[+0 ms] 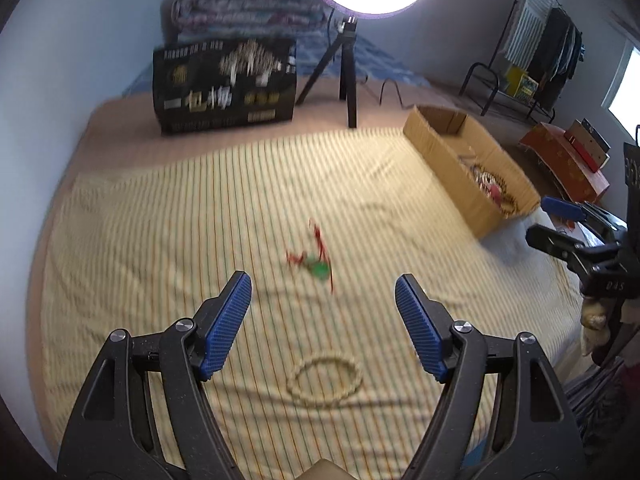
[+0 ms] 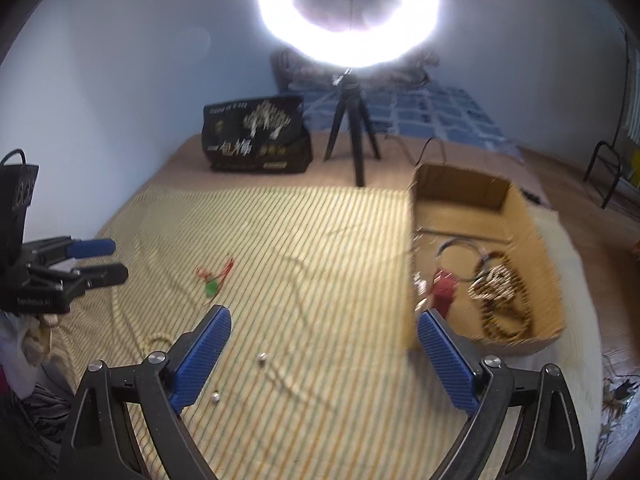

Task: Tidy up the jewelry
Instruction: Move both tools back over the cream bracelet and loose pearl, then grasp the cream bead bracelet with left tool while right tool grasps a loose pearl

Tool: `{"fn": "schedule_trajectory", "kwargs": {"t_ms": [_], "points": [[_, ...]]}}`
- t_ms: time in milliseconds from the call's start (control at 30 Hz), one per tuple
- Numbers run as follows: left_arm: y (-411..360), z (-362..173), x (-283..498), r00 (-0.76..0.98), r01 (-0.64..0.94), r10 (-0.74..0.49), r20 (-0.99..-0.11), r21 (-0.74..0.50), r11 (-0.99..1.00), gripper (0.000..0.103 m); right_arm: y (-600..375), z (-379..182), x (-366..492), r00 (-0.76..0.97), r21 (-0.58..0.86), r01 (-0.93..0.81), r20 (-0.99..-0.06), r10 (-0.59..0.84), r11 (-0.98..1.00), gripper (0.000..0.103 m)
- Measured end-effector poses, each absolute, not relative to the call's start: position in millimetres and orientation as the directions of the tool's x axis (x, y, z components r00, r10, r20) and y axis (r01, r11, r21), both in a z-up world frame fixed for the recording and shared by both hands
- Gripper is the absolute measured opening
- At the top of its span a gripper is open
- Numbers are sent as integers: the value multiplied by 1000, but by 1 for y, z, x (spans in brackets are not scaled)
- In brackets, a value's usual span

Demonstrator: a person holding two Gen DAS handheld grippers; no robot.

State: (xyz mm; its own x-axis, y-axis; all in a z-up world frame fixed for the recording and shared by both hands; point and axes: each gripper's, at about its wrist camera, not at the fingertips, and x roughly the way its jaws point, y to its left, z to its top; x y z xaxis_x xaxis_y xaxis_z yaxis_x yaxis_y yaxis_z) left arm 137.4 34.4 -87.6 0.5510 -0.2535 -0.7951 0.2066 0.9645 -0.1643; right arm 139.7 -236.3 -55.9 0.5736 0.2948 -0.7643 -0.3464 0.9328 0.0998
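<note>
A green pendant on a red cord [image 1: 316,258] lies on the striped cloth [image 1: 200,220], just ahead of my open, empty left gripper [image 1: 324,282]. A pale bead bracelet [image 1: 325,376] lies between its jaws, closer in. The pendant also shows in the right wrist view [image 2: 212,282]. My right gripper [image 2: 324,316] is open and empty above the cloth, with two small silver beads [image 2: 262,357] between its jaws. A cardboard box [image 2: 532,240] to its right holds bead necklaces [image 2: 500,292], a metal bangle and a red tassel [image 2: 444,288]. The box also shows in the left wrist view [image 1: 452,156].
A ring light on a black tripod [image 1: 348,76] and a black printed box [image 1: 226,86] stand at the back of the bed. A clothes rack [image 1: 540,52] and red boxes [image 1: 568,160] are to the right, off the bed.
</note>
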Motion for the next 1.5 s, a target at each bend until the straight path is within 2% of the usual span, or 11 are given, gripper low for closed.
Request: {"fn": "schedule_trajectory", "kwargs": {"t_ms": [167, 200, 267, 367, 467, 567, 700, 1033, 1267, 1400, 1500], "points": [[37, -118, 125, 507, 217, -249, -825, -157, 963, 75, -220, -84, 143, 498, 121, -378, -809, 312, 918, 83], [38, -124, 123, 496, 218, -246, -833, -155, 964, 72, -218, -90, 143, 481, 127, -385, -818, 316, 914, 82], [38, -136, 122, 464, 221, -241, -853, -152, 963, 55, -213, -100, 142, 449, 135, -407, -832, 326, 903, 79], [42, -149, 120, 444, 216, -235, -865, -152, 965, 53, -203, -116, 142, 399, 137, -447, -854, 334, 884, 71], [44, -160, 117, 415, 215, -237, -878, -158, 964, 41, -192, -130, 142, 358, 133, -485, -871, 335, 864, 61], [43, -169, 114, 396, 226, -239, -887, -158, 961, 40, -180, -141, 142, 333, 124, -515, -883, 332, 848, 47], [42, -178, 112, 371, 235, -240, -897, -159, 959, 32, -169, -154, 144, 305, 124, -536, -894, 328, 835, 38], [42, -187, 120, 353, 240, -253, -901, -175, 955, 32, -162, -165, 148, 300, 108, -542, -901, 312, 833, 31], [36, -193, 125, 375, 243, -218, -901, -132, 961, 11, -165, -168, 152, 299, 117, -534, -900, 316, 837, 19], [36, -194, 127, 379, 240, -213, -901, -127, 962, 6, -167, -167, 152, 305, 116, -527, -899, 314, 842, 6], [35, -192, 127, 386, 240, -214, -898, -126, 963, 5, -169, -167, 153, 304, 125, -523, -897, 322, 843, 6]]}}
